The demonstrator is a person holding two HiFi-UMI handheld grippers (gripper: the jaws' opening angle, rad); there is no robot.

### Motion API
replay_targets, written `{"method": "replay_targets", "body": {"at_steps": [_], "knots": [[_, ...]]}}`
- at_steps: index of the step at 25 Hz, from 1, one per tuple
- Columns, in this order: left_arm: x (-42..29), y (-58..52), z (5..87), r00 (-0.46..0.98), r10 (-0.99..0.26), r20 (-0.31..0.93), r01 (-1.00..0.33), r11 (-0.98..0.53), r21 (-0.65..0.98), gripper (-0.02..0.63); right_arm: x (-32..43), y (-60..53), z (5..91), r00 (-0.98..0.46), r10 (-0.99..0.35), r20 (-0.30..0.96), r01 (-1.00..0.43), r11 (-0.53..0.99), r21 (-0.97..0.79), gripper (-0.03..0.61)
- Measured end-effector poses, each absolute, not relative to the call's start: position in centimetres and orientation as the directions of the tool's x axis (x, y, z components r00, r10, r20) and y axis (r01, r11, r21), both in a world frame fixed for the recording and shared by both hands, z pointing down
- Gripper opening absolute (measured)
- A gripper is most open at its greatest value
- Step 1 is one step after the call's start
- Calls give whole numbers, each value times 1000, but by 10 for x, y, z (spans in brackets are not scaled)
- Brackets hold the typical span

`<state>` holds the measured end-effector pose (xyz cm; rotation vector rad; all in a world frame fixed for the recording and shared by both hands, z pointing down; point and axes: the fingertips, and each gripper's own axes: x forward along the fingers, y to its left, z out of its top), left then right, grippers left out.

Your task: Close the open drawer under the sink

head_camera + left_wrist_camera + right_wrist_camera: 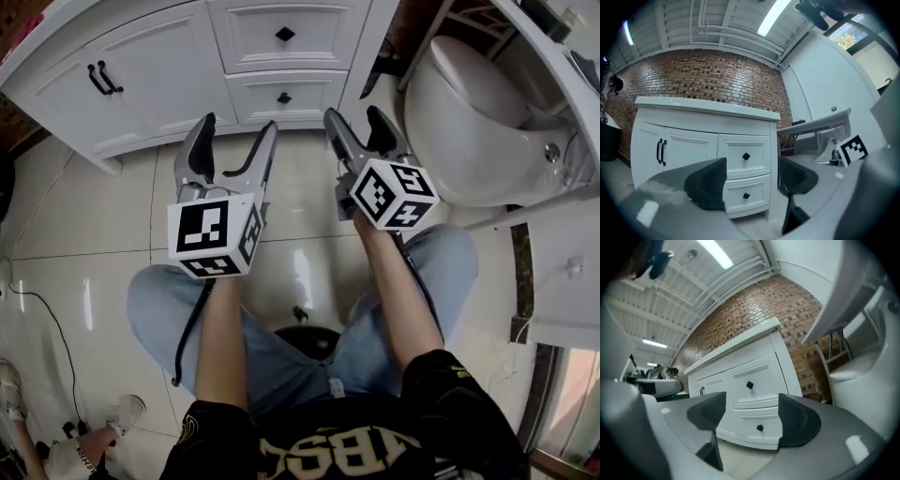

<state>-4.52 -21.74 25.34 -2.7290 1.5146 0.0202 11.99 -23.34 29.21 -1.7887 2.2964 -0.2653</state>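
Observation:
The white sink cabinet stands at the top of the head view. Its upper drawer and lower drawer each carry a black knob, and both fronts look flush with the cabinet. My left gripper and right gripper hover side by side over the floor tiles, pointing level at the drawers and short of them. Both are open with nothing between the jaws. The left gripper view frames both drawers between its pads. In the right gripper view the lower drawer shows in the gap.
A white toilet stands to the right of the cabinet. The cabinet doors at left have black handles. A black cable lies on the floor at left. I sit on a black stool.

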Motion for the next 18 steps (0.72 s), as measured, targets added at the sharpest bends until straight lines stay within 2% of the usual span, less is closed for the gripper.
{"method": "replay_targets", "body": {"at_steps": [2,8,14,18], "knots": [[-40,-202,246,533,-845,-45,-846,-532,-31,347,121,-210,283,-217,-974,-70,-959,226,-171,353],[-33,-167,244,528,-846,-78,-849,-526,-37,347,143,-159,267,-115,-990,-79,-993,115,5,460],[-33,-148,248,517,-852,-80,-856,-513,-62,344,152,-129,265,-54,-997,-46,-996,50,72,460],[-33,-143,253,519,-852,-70,-854,-513,-80,344,148,-122,270,-66,-997,-31,-996,63,62,453]]}}
